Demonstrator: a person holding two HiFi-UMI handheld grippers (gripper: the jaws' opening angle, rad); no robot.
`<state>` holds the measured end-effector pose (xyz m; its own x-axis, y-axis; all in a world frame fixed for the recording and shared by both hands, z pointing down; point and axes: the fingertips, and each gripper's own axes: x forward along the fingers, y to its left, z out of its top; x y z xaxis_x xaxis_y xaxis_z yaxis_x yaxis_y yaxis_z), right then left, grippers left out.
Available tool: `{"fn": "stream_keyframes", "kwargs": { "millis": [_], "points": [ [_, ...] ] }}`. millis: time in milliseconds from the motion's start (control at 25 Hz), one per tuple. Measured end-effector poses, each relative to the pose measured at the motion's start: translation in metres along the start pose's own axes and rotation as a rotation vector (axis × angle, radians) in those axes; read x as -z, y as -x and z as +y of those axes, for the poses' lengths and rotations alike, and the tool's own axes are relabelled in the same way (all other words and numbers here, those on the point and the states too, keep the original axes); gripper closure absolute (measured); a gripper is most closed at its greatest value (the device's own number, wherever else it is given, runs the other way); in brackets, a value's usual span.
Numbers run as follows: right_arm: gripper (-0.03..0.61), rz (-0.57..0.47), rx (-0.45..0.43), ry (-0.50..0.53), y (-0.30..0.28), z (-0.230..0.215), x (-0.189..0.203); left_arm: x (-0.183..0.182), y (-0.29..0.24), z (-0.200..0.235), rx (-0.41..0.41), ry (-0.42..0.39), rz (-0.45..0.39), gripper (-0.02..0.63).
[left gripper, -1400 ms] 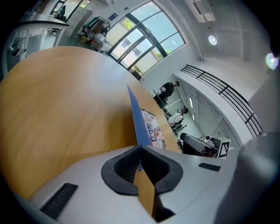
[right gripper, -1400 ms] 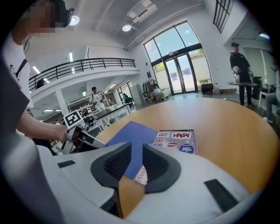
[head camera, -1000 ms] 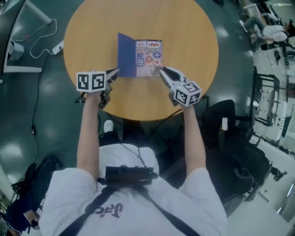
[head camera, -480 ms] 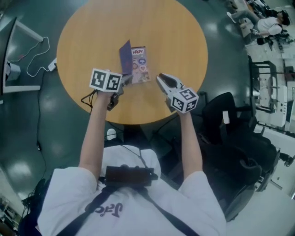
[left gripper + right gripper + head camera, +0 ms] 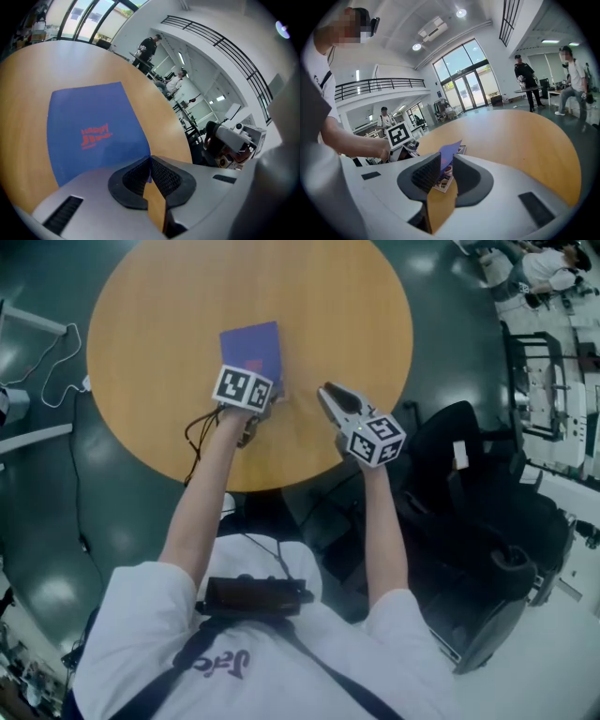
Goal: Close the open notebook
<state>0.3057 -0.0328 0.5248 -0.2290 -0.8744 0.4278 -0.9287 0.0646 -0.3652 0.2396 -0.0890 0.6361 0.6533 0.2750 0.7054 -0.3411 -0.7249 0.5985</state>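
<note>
The notebook lies on the round wooden table point(image 5: 169, 296), and only its blue cover point(image 5: 251, 351) shows from above. My left gripper point(image 5: 270, 401) sits at the cover's near right corner. In the left gripper view its jaws point(image 5: 149, 164) are shut on a thin edge of the blue cover point(image 5: 91, 129). The right gripper view shows the cover point(image 5: 450, 152) still tilted a little above the sticker page point(image 5: 443, 180). My right gripper point(image 5: 325, 394) hovers to the right of the notebook, open with nothing between its pads point(image 5: 426, 173).
A black office chair point(image 5: 469, 521) stands right of the table. White cables point(image 5: 56, 343) lie on the dark floor at left. A black cord point(image 5: 197, 432) hangs from my left gripper. Several people stand far off in the hall point(image 5: 525, 79).
My left gripper has swung the blue cover from upright at the left over to the right, down onto the sticker page. My right gripper has drawn back from the notebook's corner.
</note>
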Motion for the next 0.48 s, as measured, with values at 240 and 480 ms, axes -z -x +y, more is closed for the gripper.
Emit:
{"fn": "stream_keyframes", "kwargs": {
  "millis": [240,480],
  "points": [
    [0.476,-0.026,-0.003,-0.060,-0.009,-0.004,0.004,0.002,-0.022,0.008,-0.008,0.057,0.023,0.594],
    [0.476,-0.021,0.013,-0.058,-0.015,-0.010,0.010,0.000,-0.025,0.007,-0.066,0.043,0.002,0.592]
  ]
}}
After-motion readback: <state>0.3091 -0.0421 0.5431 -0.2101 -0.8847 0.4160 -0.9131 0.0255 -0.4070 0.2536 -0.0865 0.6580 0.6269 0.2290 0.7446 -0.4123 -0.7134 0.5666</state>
